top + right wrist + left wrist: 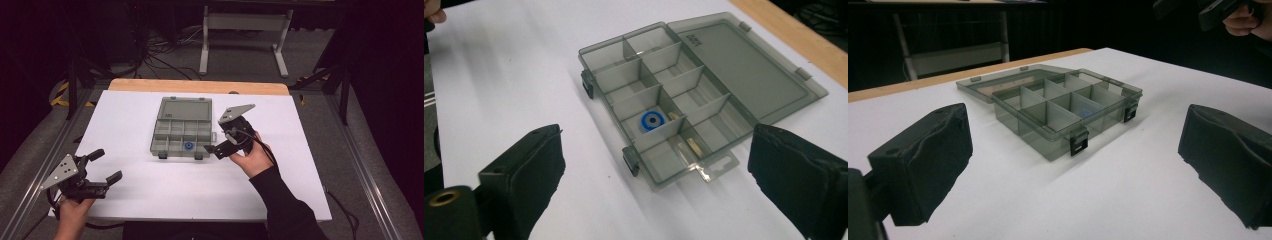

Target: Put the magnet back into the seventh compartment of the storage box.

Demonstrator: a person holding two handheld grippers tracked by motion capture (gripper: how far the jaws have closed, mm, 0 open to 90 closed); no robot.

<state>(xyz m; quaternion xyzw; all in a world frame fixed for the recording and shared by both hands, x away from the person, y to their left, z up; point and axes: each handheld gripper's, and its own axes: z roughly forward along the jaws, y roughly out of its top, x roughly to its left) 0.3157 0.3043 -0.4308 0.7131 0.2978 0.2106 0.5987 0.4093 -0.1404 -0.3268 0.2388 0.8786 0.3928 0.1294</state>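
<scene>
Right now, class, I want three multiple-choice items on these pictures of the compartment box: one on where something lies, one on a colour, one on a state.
1. Where does the round ring lie?
A. in a front-row compartment of the box
B. on the lid
C. on the white table beside the box

2. What colour is the ring?
A. red
B. blue
C. yellow

3. How is the box's lid?
A. shut and latched
B. taken off and set aside
C. open, lying flat behind the box

Answers: 1 A, the ring sits between dividers in the row nearest the latches; 2 B, it shows blue in the right gripper view; 3 C, the lid lies flat, hinged at the far edge.
</scene>
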